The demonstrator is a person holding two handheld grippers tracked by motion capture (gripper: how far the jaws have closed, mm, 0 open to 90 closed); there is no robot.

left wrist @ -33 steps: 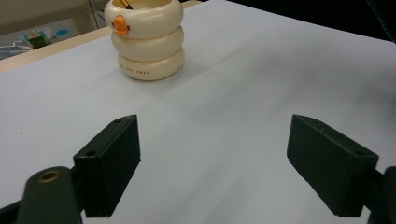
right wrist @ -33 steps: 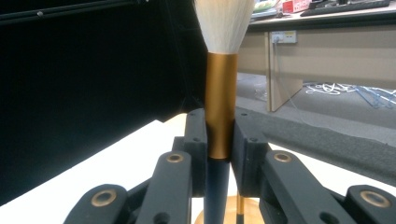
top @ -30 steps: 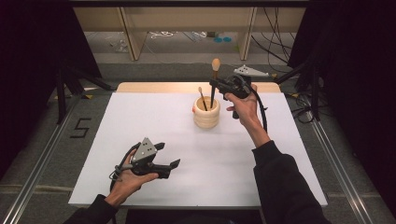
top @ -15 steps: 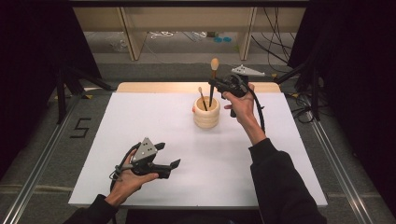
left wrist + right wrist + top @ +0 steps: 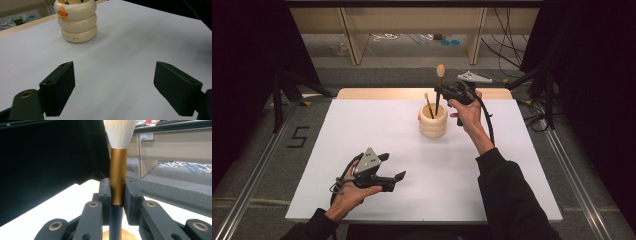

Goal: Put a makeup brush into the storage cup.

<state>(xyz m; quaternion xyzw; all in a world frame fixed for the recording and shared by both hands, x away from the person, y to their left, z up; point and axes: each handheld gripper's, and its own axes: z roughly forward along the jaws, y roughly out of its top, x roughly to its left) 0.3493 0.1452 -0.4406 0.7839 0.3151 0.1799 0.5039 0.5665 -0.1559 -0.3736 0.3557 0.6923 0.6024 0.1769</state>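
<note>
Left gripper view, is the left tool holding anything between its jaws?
No, the left tool is wide open over bare white table, with the cream holder standing farther off.

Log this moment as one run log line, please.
right tongs: shut on brush, upright above cup | left tongs: open, idle near table front | second brush in cup

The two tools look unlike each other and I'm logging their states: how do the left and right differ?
The left tool is open and holds nothing; the right tool is shut on the makeup brush. The left sits low near the table's front edge; the right is raised above the duck-faced holder. Both are black and hand-held.
</note>
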